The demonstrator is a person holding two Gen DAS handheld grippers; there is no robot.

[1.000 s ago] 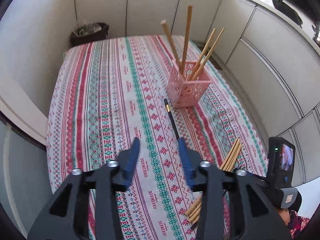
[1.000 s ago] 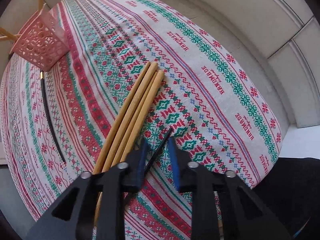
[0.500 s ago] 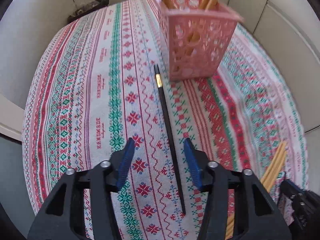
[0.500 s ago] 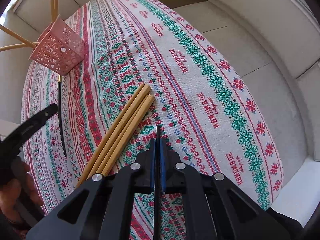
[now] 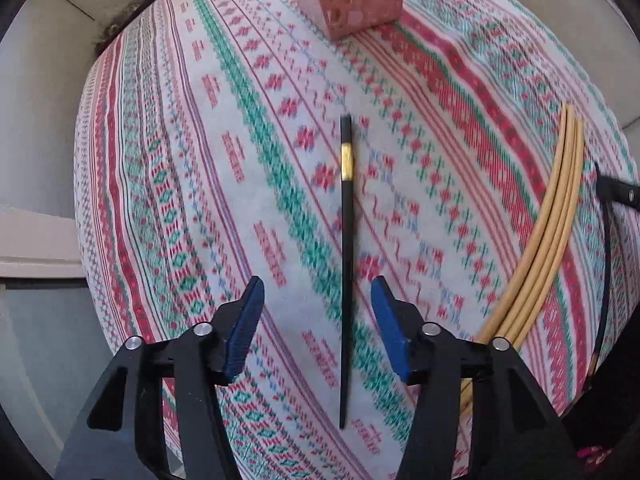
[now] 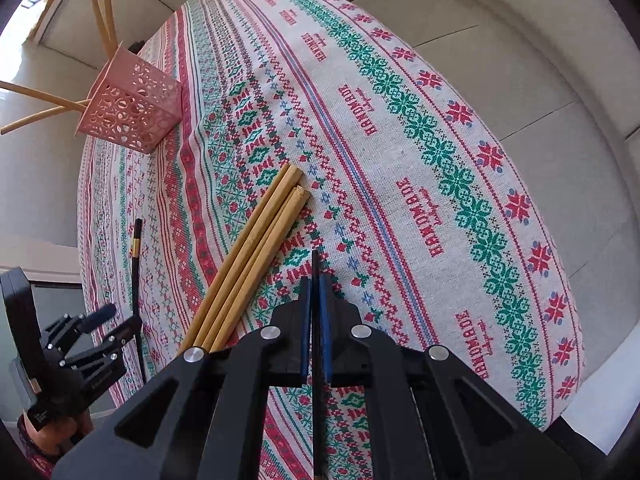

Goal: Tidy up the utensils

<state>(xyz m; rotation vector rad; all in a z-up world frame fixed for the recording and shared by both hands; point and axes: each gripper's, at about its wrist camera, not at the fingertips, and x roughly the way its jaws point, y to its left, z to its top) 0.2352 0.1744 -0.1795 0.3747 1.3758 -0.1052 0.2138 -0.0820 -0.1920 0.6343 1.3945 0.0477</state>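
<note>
- The right gripper (image 6: 315, 304) is clenched on a thin black chopstick (image 6: 315, 258), whose tip pokes out just past the blue pads, above the patterned tablecloth (image 6: 420, 168).
- Just to its left, a bundle of bamboo chopsticks (image 6: 256, 240) lies flat on the cloth, its square ends pointing away.
- The left gripper (image 5: 316, 320) hovers low over the cloth with its fingers spread wide, holding nothing.
- Between those fingers a second black chopstick (image 5: 346, 264) with a gold band lies on the cloth, running straight away from the gripper; neither pad touches it.
- At the table's far end, well apart from both grippers, stands the pink perforated basket (image 6: 132, 108), with several bamboo sticks (image 6: 100, 12) leaning out of it at angles.
</note>
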